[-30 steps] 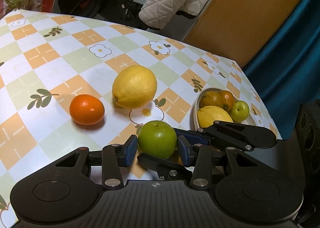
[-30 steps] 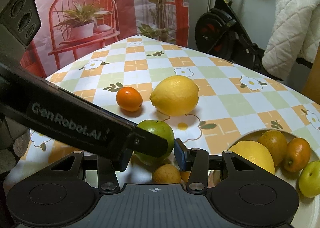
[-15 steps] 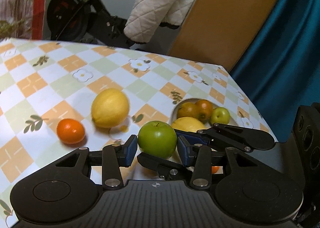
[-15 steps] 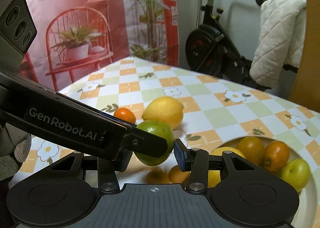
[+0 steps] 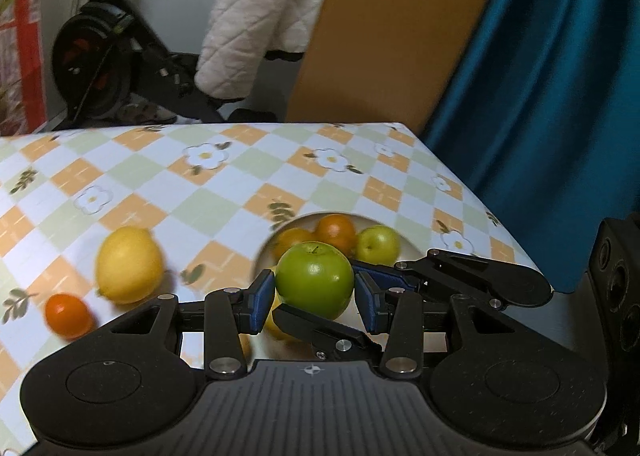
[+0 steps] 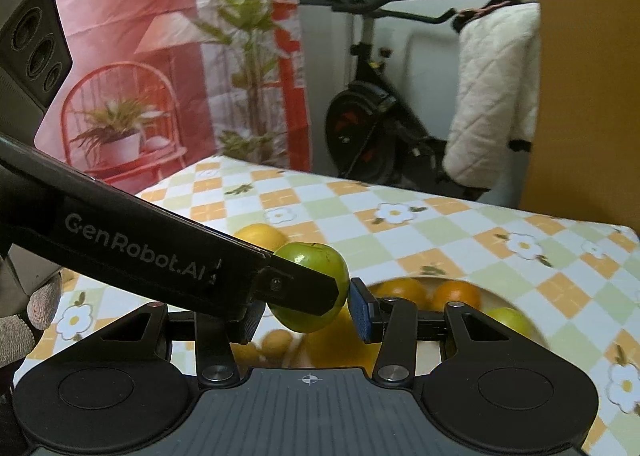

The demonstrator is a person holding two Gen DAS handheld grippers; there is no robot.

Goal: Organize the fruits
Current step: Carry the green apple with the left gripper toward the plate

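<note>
A green apple (image 5: 315,280) hangs in the air above the near rim of a white plate (image 5: 263,252). My left gripper (image 5: 315,306) is shut on it, blue pads at its left and right sides. My right gripper (image 6: 306,316) is shut on the same apple (image 6: 316,256); in the left wrist view its black fingers (image 5: 460,280) cross in from the right, one under and one behind the fruit. The plate holds oranges (image 5: 335,231), a small green apple (image 5: 378,244) and a partly hidden lemon. A big lemon (image 5: 129,264) and a small orange (image 5: 66,314) lie on the tablecloth to the left.
The checked tablecloth (image 5: 224,192) ends at a corner on the far right (image 5: 404,128), beside a teal curtain (image 5: 540,96) and a wooden board (image 5: 392,28). An exercise bike (image 6: 372,128) with a quilted white cloth (image 6: 496,96) stands behind. A gloved hand (image 6: 24,320) shows at the left.
Both grippers have lifted the green apple off the cloth and carried it right, over the plate. The big lemon and small orange have slid left in view.
</note>
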